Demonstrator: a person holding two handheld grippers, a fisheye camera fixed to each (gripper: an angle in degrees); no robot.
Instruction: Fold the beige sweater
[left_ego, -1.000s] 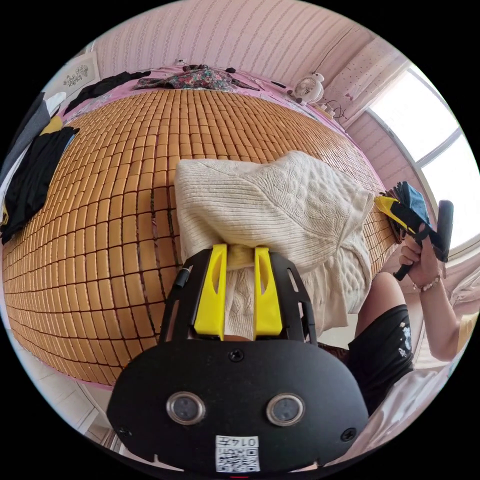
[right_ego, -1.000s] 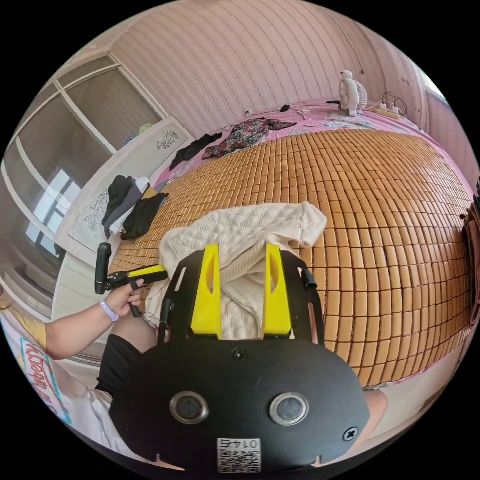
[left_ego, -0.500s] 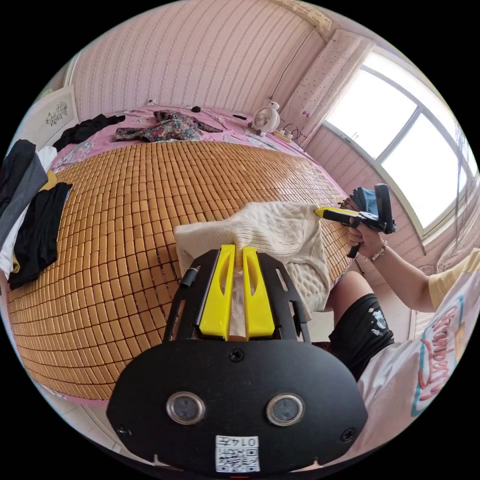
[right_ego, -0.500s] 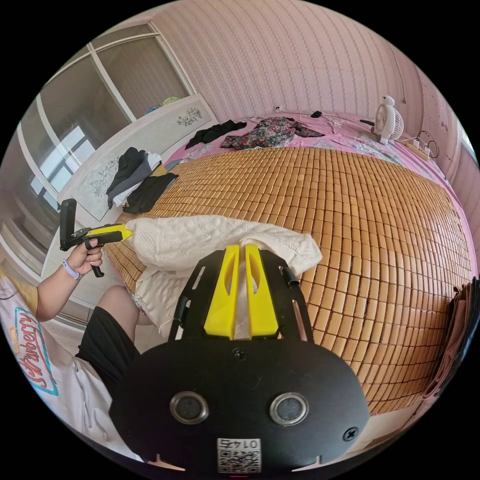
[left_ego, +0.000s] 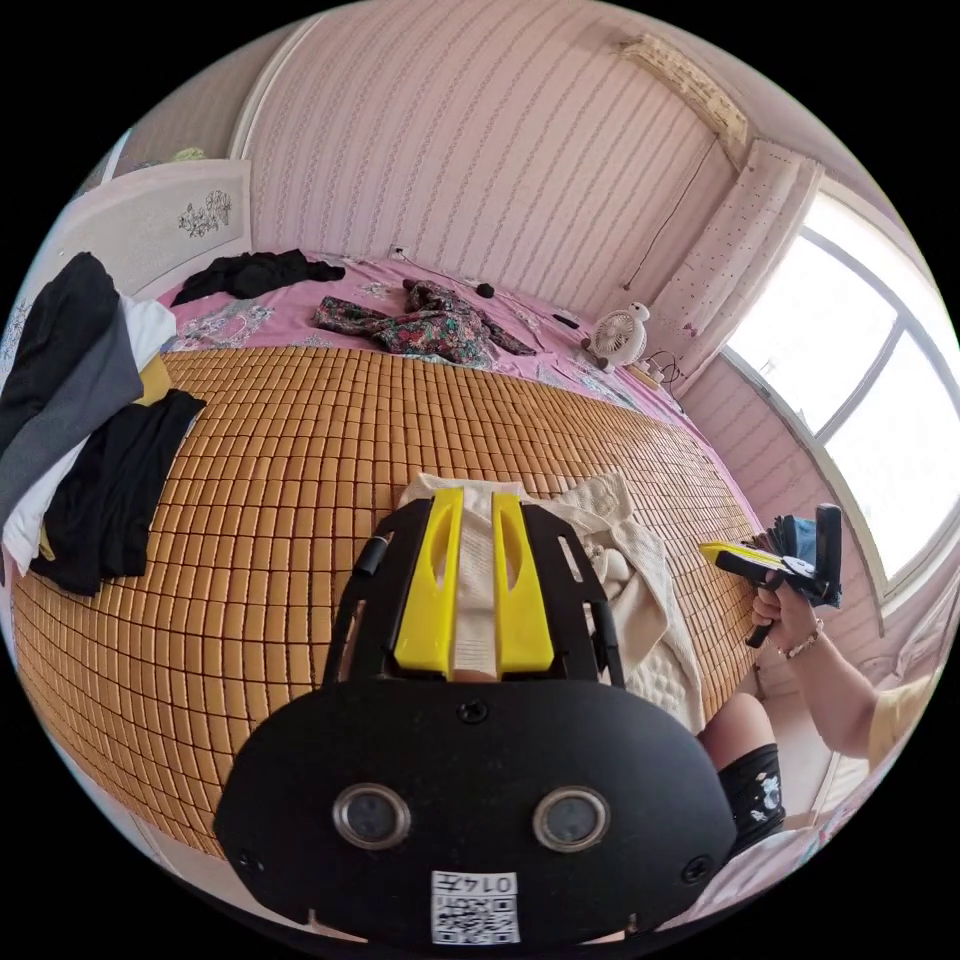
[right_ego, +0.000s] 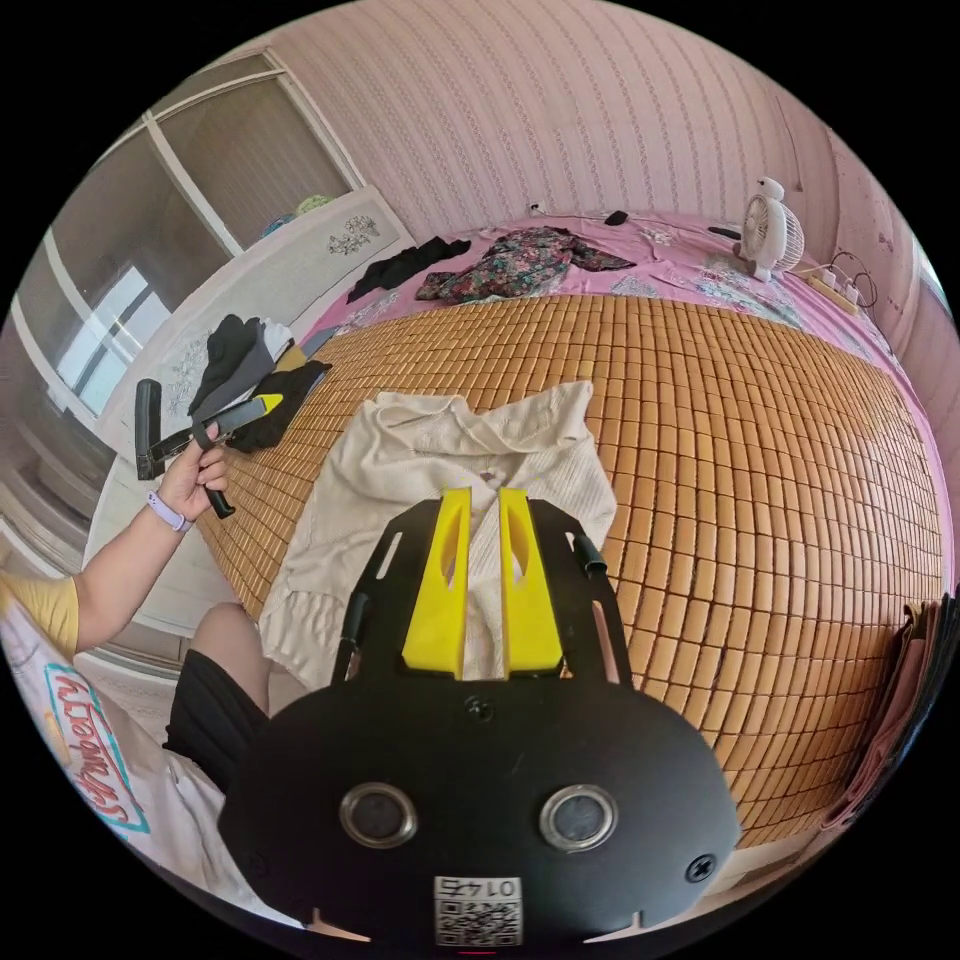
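On the bamboo mat (right_ego: 760, 480), the beige sweater (right_ego: 420, 480) lies spread; the left gripper (left_ego: 476, 497) and the right gripper (right_ego: 484, 497) each have their fingers clamped on its fabric.

Left gripper (left_ego: 476, 500): we saw its jaws nearly closed, sweater fabric between them.
Beige sweater (left_ego: 640, 610): we saw it crumpled on the bamboo mat (left_ego: 270, 480).

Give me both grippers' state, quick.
Left gripper: closed, fingers pinching the sweater.
Right gripper: closed on the sweater too.
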